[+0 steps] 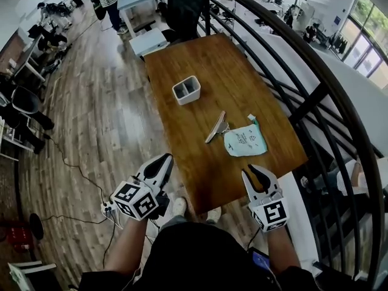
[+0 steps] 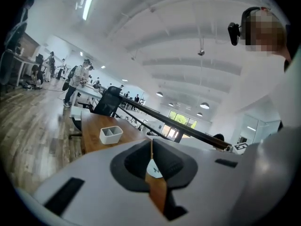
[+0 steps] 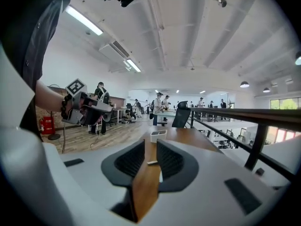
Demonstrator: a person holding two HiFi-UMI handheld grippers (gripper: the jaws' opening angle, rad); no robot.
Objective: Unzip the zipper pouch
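Left tool [image 1: 162, 160] closed and empty; right tool [image 1: 255, 174] slightly parted, empty.

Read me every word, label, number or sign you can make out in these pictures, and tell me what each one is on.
Pale teal flat zipper pouch on the brown wooden table: dark print, too small to read.
Marker cubes on the left tongs and right tongs: black-and-white square patterns, no letters.
Nothing else readable.

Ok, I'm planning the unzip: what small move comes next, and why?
Probably move the right gripper forward to the pouch, jaws wider: both grippers hang empty short of the table, left gripper shut, and the pouch lies untouched nearer the right.
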